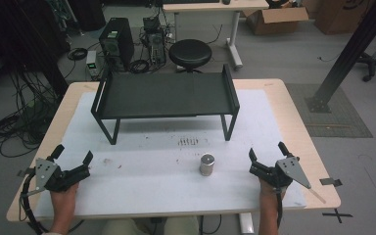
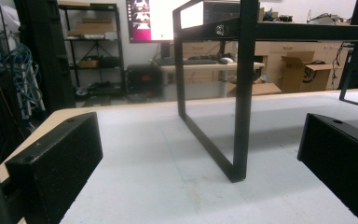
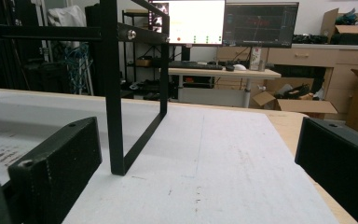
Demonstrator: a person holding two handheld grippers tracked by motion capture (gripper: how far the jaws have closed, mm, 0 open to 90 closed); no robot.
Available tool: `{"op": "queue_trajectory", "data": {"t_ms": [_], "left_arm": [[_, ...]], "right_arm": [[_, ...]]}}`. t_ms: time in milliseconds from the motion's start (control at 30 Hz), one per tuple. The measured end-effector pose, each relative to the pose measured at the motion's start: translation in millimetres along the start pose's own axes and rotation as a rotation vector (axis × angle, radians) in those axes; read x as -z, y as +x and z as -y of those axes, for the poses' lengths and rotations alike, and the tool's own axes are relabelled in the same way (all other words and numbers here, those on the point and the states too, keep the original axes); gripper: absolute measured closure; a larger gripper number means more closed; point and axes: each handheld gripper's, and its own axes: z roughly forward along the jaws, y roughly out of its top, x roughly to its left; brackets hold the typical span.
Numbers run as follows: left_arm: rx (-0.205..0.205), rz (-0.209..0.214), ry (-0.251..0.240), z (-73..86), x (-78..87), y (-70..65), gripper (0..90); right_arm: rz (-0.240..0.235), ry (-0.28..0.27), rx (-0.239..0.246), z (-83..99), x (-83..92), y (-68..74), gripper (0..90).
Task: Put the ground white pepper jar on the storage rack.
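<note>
The left gripper (image 1: pixel 72 155) is resting low at the near left of the table (image 1: pixel 293 117), its jaws standing wide apart with nothing between them; in the left gripper view its two black jaws are framing bare white mat (image 2: pixel 168 177) and the left leg frame (image 2: pixel 240 116) of the black shelf rack (image 1: pixel 164 94). The right gripper (image 1: pixel 267 152) is sitting at the near right, jaws likewise spread fully and holding nothing (its own view is showing only mat between the pads, with the rack's right leg frame (image 3: pixel 116 102) ahead). Each is being held by a hand (image 1: pixel 63 198) coming in from the near edge, the other hand (image 1: pixel 269 191) mirroring it.

Between the two, nearer the right gripper but well apart from it, a small silver metal cylinder (image 1: pixel 206 164) is standing upright on the white mat, in front of the rack and untouched. The rack is standing across the far half of the mat, its flat top bare. Beyond the table a round black stool (image 1: pixel 190 54) and a computer tower (image 1: pixel 116 41) are sitting on the floor
</note>
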Motion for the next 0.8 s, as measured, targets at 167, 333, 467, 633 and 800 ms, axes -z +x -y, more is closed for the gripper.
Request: {"op": "queue_trajectory", "data": {"t_ms": [167, 333, 467, 633, 800], "left_arm": [[-0.001, 0.001, 0.003, -0.1, -0.2, -0.1, 0.2], [0.001, 0.000, -0.001, 0.0, 0.0, 0.1, 0.2], [0.000, 0.000, 0.000, 0.0, 0.0, 0.0, 0.2], [0.002, 0.000, 0.002, -0.1, -0.2, 0.1, 0.2], [0.004, 0.000, 0.000, 0.0, 0.0, 0.2, 0.2]], "right_arm": [[0.003, -0.002, 0.002, 0.1, 0.2, 0.3, 0.0], [0.006, -0.008, 0.002, 0.2, 0.6, 0.1, 0.0], [0.006, -0.008, 0.000, 0.1, 0.7, -0.2, 0.0], [0.009, -0.005, 0.003, 0.0, 0.5, 0.6, 0.0], [0.015, -0.005, 0.005, -0.1, 0.6, 0.7, 0.0]]}}
